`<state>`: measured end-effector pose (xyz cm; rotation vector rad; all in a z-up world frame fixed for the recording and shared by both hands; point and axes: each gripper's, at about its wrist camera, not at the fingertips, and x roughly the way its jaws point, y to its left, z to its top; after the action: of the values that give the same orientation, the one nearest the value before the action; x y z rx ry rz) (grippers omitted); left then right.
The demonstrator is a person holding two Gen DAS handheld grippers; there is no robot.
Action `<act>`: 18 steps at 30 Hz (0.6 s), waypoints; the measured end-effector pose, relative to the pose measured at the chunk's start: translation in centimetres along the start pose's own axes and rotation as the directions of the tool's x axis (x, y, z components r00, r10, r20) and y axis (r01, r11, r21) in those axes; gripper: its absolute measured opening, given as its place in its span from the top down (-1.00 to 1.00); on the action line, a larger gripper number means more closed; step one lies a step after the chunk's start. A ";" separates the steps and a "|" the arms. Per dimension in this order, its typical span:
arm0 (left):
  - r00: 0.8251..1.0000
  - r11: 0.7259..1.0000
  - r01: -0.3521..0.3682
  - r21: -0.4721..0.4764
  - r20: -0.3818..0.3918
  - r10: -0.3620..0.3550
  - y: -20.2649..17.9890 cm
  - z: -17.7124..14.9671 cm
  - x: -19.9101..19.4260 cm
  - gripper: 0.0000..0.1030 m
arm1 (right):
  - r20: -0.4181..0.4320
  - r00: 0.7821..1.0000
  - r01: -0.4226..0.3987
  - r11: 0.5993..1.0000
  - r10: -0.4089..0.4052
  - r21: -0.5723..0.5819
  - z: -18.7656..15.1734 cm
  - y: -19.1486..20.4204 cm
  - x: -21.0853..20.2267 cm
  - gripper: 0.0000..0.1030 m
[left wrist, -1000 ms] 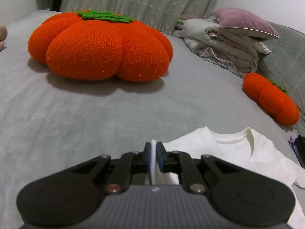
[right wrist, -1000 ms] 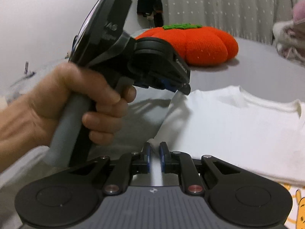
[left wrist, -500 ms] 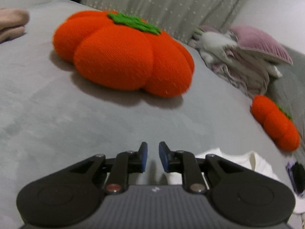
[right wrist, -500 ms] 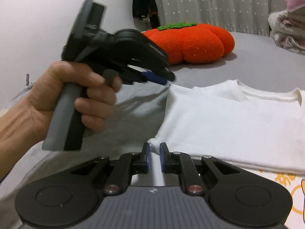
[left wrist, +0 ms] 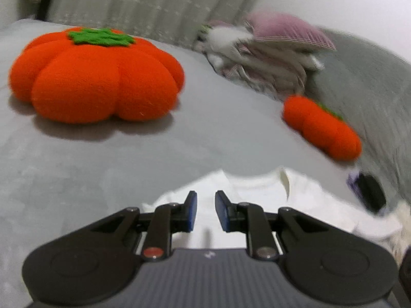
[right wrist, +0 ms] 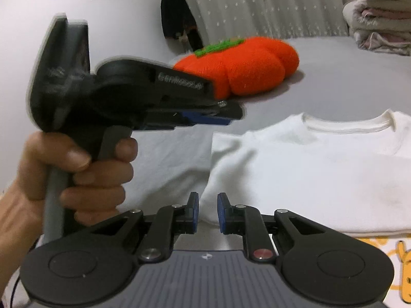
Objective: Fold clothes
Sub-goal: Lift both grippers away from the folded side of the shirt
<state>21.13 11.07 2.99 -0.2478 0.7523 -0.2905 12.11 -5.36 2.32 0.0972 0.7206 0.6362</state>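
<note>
Left gripper: jaws parted by a narrow gap, blue pads bare, nothing between them; it hovers over the near edge of the white T-shirt without touching the cloth.
Right gripper: jaws likewise narrowly apart and empty; the folded corner of the T-shirt lies just beyond the gap, not pinched.
White T-shirt: flat on the grey bedspread, collar towards the large pumpkin cushion, its left side folded in to a straight edge.
Hand: wraps the grey handle of the left gripper, which is held level above the bedspread, to the left of the T-shirt in the right wrist view.
Printed cloth: white with yellow cartoon figures, showing from under the near edge of the T-shirt.
Large pumpkin cushion: on the bedspread, well beyond the T-shirt's collar.
Small pumpkin cushion: beyond the T-shirt to the right, blurred.
Folded bedding: piled behind the small cushion, a mauve pillow on top.
</note>
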 end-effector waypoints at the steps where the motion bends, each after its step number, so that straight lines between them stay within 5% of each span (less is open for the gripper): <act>1: 1.000 1.000 0.007 0.016 -0.012 -0.007 -0.3 -0.2 0.2 0.68 | -0.007 1.000 0.006 1.000 -0.006 -0.014 -0.2 0.3 0.4 0.66; 9: 1.000 0.998 -0.006 0.061 -0.021 0.007 -0.6 -1.3 1.4 0.68 | -0.007 0.998 0.065 0.992 -0.066 -0.108 -1.7 2.3 0.5 0.63; 18: 0.998 0.997 -0.056 0.059 -0.013 0.057 -0.9 -1.1 1.4 0.75 | -0.024 0.999 0.031 0.998 -0.033 -0.062 -4.8 2.7 -3.2 0.64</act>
<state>21.23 9.65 1.58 -0.1690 0.7627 -0.2605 5.84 -5.64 1.36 0.0209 0.7242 0.6292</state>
